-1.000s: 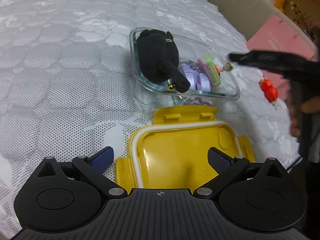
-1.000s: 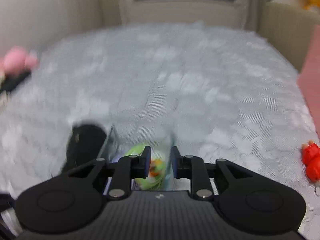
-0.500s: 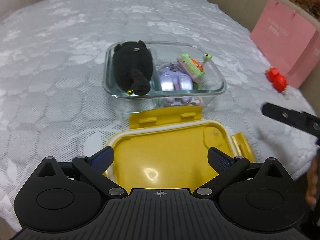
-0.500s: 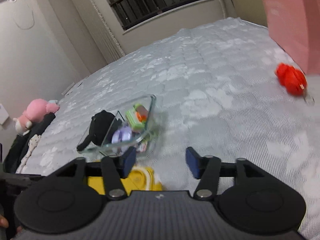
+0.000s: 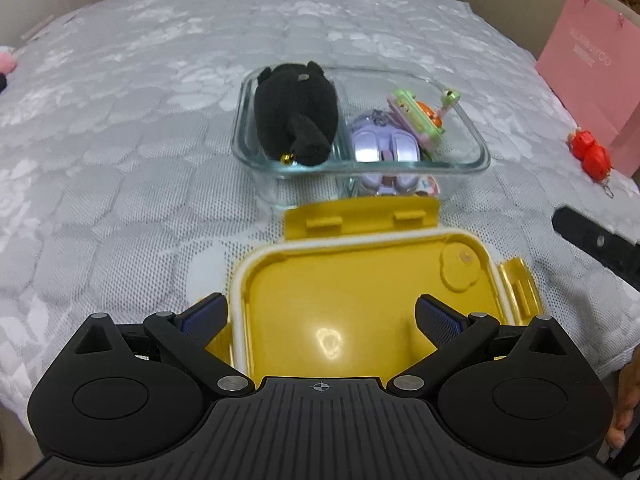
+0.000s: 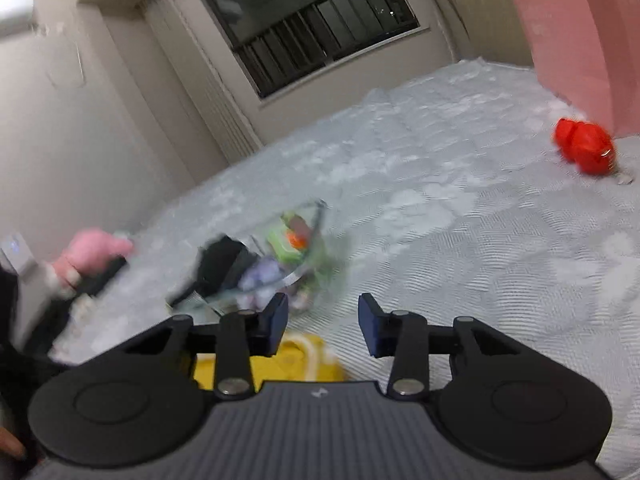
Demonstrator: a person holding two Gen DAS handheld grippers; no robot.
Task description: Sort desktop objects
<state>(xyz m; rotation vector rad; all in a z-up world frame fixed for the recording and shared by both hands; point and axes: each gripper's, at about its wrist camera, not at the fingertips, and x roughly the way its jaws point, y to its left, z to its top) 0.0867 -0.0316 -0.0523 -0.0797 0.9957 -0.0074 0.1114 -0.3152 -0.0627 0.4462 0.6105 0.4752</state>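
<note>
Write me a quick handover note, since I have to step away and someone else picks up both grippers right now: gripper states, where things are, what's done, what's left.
Left gripper: open, empty, over the yellow lid, which lies on the bed in front of the glass container.
Right gripper: open, empty, off to the right above the bedcover.
Done: black plush in the container's left compartment; purple toy and green toy in the right one.
Left: red toy lies loose by the pink bag; it probably goes in next, then the lid on.
</note>
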